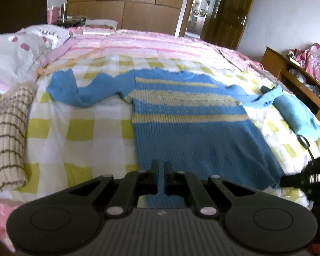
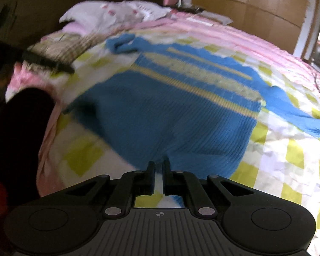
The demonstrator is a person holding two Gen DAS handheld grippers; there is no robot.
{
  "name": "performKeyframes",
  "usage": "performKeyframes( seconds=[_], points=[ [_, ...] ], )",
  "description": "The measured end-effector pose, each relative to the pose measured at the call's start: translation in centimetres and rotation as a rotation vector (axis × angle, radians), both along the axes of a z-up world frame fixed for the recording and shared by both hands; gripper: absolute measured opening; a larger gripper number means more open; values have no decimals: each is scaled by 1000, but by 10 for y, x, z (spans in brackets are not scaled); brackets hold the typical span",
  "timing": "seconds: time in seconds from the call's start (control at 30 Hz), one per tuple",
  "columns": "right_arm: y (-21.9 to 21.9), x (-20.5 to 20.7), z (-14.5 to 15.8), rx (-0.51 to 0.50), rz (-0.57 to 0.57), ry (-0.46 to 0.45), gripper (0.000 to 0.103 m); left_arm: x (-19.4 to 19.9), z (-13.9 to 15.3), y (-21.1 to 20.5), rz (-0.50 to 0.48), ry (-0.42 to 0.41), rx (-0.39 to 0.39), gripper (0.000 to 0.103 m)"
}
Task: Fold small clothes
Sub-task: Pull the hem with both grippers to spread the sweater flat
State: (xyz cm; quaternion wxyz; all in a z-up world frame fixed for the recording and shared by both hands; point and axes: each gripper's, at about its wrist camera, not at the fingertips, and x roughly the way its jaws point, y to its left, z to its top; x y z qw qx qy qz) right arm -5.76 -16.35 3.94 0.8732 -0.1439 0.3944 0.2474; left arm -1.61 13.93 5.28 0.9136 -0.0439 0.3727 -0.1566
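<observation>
— Blue knit with cream-yellow bands is seen spread flat on the checked sheet of the bed [image 1: 79, 128]: the sweater [image 1: 192, 123] fills the middle of the left wrist view. What is cut off or blurred?

— Its hem is hidden behind both tools. In the left wrist view the left tongs [image 1: 159, 166] are seen at the lower centre, clenched on a fold of the blue hem, which shows in the narrow slot between the fingers. In the right wrist view the right tongs [image 2: 159, 166] are likewise clenched at the lower centre, and blue fabric is seen at and between the fingertips, so the sweater's other hem corner is taken to be gripped. That whole view is smeared, and the knit pattern is hard to read there.

— What is shown by one view only?

— In the left wrist view, a beige striped garment [image 1: 8, 132] is seen at the left edge, a teal folded cloth [image 1: 296, 115] at the right, partly covered by the sweater's sleeve, and the other tool's dark frame at the lower right edge. A wooden wardrobe [image 1: 125, 2] and an open doorway are seen along the top, and a low wooden shelf [image 1: 288, 72] at the right.

— And in the right wrist view?

— A dark shape at the left edge is seen, too blurred to be identified. The far sleeve is cut off by the right edge, and the pillow [image 2: 108, 15] is seen at the upper left.
</observation>
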Motion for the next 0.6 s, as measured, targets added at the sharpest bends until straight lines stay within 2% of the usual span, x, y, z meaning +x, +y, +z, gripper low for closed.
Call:
performKeyframes(
  seconds=[0.1,0.13,0.2,0.33,0.43,0.6],
  points=[
    [2,-6,-3,-19,15,28,8,4,-1,-9,-23,17,-8,14],
    [0,-9,-1,-11,16,26,12,4,-3,-13,-33,25,-4,15],
    [-5,-13,3,12,-13,18,12,6,-11,-25,-56,47,12,15],
    [-36,-5,7,103,-198,19,15,9,-30,-50,-91,122,46,15],
    [-59,9,-2,143,-364,49,18,9,-38,-64,-102,145,109,15],
    [-71,30,-28,212,-459,137,18,15,-38,-71,-103,174,89,15]
  ],
)
